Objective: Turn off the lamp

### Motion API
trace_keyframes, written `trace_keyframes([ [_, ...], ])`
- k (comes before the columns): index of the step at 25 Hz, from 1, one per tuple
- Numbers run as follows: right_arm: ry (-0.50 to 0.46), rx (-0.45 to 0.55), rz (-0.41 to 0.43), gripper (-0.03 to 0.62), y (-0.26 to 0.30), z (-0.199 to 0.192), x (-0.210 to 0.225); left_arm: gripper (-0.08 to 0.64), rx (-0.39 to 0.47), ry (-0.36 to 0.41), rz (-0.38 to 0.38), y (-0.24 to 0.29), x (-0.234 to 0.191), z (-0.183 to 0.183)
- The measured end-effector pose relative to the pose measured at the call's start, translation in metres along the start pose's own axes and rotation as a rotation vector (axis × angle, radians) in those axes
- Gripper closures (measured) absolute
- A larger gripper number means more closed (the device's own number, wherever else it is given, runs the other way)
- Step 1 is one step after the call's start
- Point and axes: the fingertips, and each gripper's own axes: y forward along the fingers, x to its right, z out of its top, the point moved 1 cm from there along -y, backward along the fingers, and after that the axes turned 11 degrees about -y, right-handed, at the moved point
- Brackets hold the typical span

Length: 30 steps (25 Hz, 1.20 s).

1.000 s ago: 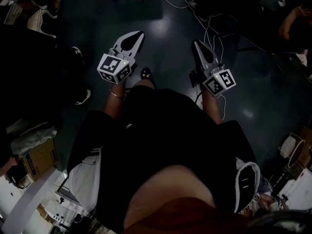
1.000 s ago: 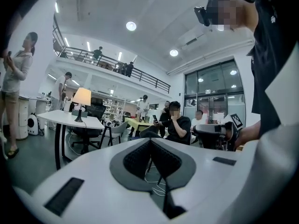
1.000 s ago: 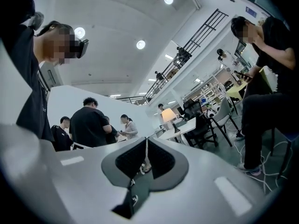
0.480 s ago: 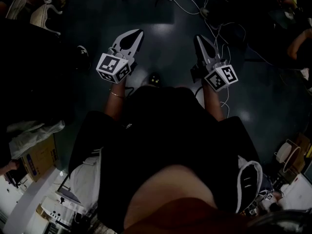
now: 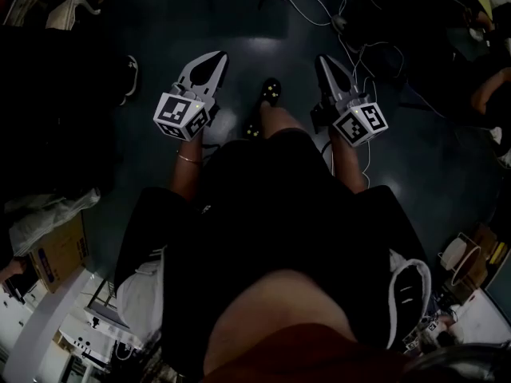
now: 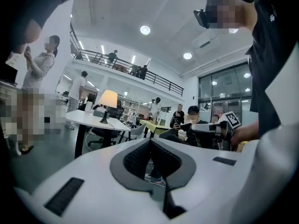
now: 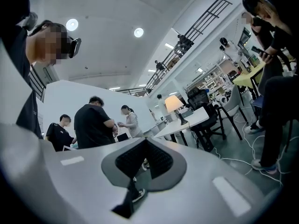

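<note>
Dim overhead view: a person holds the left gripper (image 5: 217,57) and the right gripper (image 5: 322,62) side by side above a dark floor in the upper middle of the frame. Each gripper's jaws are closed tip to tip on nothing. The lamp (image 6: 108,100) stands on a white table (image 6: 88,119) well beyond them, left of centre in the left gripper view, and its shade appears lit.

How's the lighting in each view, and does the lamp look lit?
Head view: very dark, faint glare on the floor. Left gripper view: bright, fisheye-bent, the lamp glows on its table. Right gripper view: bright too, lamp glowing, dark corners.
</note>
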Motion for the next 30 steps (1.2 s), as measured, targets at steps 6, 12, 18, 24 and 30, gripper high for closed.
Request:
trace_keyframes([
  [6,0.017,0.005,0.05,0.592,0.052,0.002,0.019,0.552,0.015,0.003,0.057,0.009,-0.033,0.016],
  [12,0.025,0.007,0.081,0.592,0.103,0.009,0.039,0.552,0.017,0.014,0.101,0.033,-0.068,0.039],
  [18,0.038,-0.002,0.063,0.592,0.131,0.008,0.074,0.552,0.017,0.002,0.082,0.071,-0.085,0.05],
  [24,0.033,-0.007,0.046,0.592,0.152,0.014,0.109,0.552,0.009,0.033,0.065,0.115,-0.096,0.062],
  [30,0.024,-0.011,0.02,0.592,0.164,0.018,0.146,0.552,0.01,0.038,0.048,0.156,-0.103,0.073],
])
